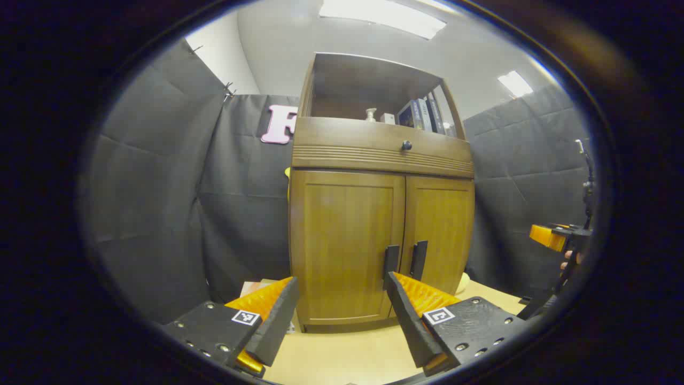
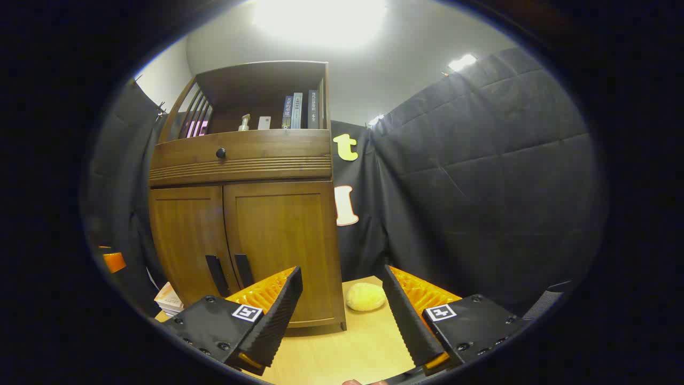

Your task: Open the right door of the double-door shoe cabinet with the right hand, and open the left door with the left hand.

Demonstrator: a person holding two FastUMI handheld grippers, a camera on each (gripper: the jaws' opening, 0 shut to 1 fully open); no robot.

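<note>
Nothing is opened yet: the shoe cabinet [image 1: 382, 214] stands toward the counter's [image 1: 342, 353] back edge, right door [image 2: 283, 251] and left door [image 1: 344, 243] both closed (handles untouched). Left tool [image 1: 342, 315] and right tool [image 2: 342, 315] hover short of it, fingers apart, holding nothing.

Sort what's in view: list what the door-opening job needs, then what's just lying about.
Needed: cabinet; left door and its handle; right door and its handle; left gripper; right gripper. Both doors are closed.

Lying about: books, bottle, drawer knob, yellow lump, stack beside the cabinet.
</note>
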